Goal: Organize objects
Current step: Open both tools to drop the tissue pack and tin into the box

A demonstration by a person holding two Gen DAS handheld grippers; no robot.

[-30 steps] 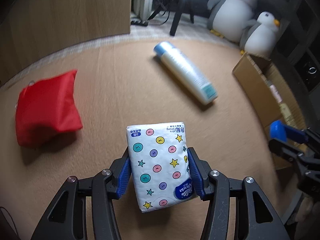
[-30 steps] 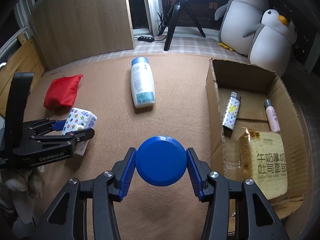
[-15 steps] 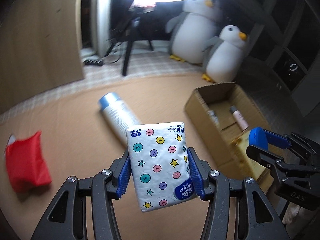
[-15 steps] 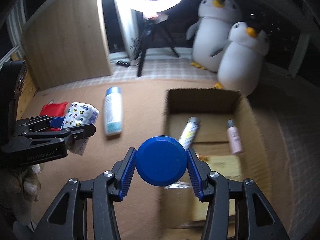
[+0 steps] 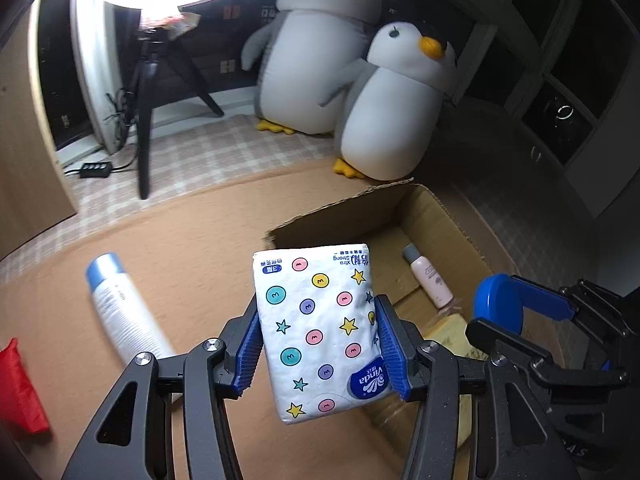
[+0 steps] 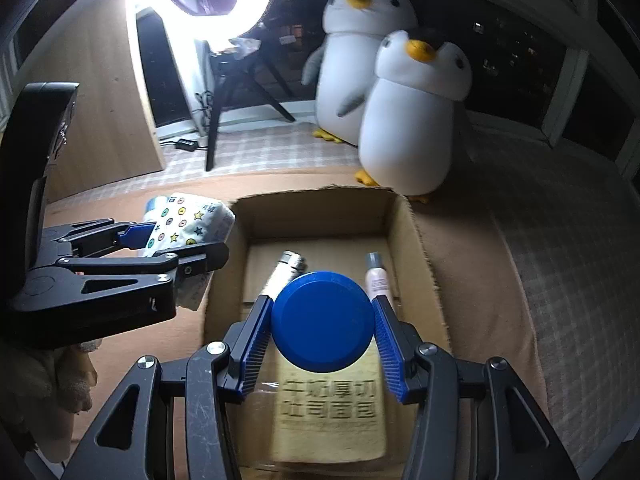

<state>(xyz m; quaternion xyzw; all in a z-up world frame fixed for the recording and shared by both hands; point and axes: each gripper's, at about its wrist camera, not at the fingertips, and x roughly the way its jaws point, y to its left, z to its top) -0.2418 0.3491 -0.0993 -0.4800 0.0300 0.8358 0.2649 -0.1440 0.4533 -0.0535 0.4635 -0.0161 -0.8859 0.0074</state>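
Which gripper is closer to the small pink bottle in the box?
Right. The right gripper hovers over the box, just before the pink bottle; the left gripper is outside its left wall.

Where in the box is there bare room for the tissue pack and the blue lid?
Bare floor in the cardboard box: the far strip along the back wall, and the gap between the printed tube and pink bottle. The near half is crowded by the bread bag. Outside, the mat is bare between the white bottle and the box.

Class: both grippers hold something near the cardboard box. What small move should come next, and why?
Probably lower the right gripper and release its blue round lid: it hangs over the open cardboard box, while the left gripper holds the tissue pack just outside the box's wall.
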